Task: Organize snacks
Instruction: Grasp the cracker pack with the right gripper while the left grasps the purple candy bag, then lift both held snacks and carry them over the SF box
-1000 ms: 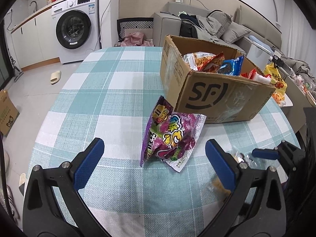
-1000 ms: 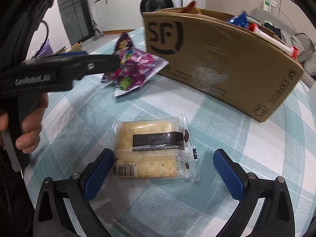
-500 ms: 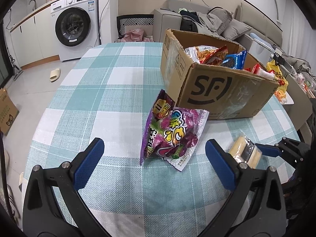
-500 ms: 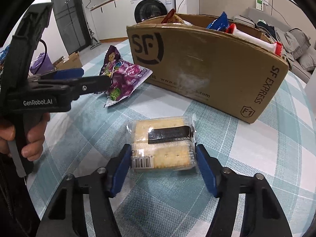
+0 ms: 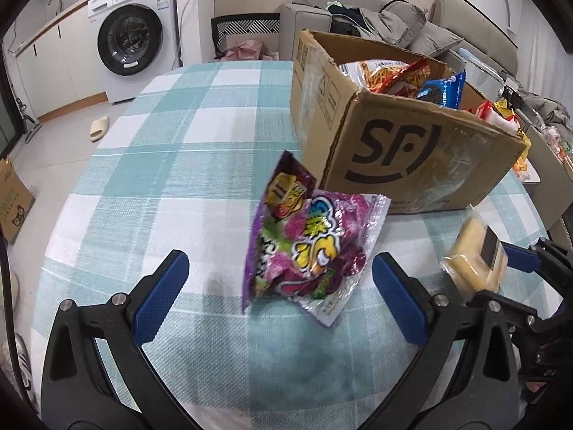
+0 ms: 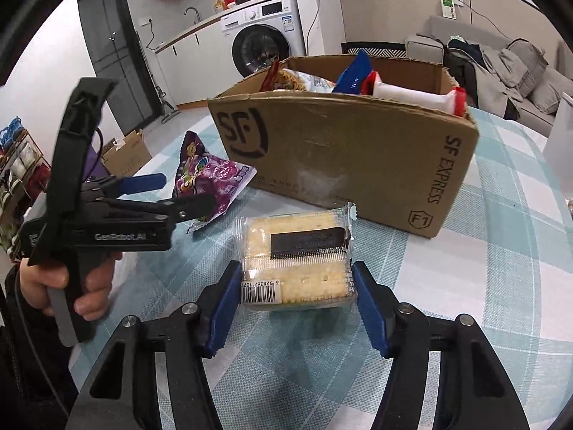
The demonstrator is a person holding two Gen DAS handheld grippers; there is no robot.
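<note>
A purple candy bag (image 5: 308, 247) lies on the checked tablecloth in front of the SF cardboard box (image 5: 412, 157). My left gripper (image 5: 283, 297) is open, just short of the bag, its fingers either side of it. My right gripper (image 6: 295, 301) is shut on a clear cracker pack (image 6: 297, 258) and holds it above the table, near the box (image 6: 351, 165). The cracker pack (image 5: 478, 254) and the right gripper also show at the right of the left wrist view. The left gripper (image 6: 172, 197) and purple bag (image 6: 211, 179) show in the right wrist view.
The box holds several snack bags (image 5: 401, 75). A washing machine (image 5: 132, 36) stands beyond the table's far end, a sofa with clothes (image 5: 386, 21) behind the box. More snacks (image 5: 515, 125) lie to the right of the box. The table edge runs along the left.
My right gripper closed on the cracker pack and lifted it off the table toward the box. My left gripper moved closer to the purple bag and stayed open.
</note>
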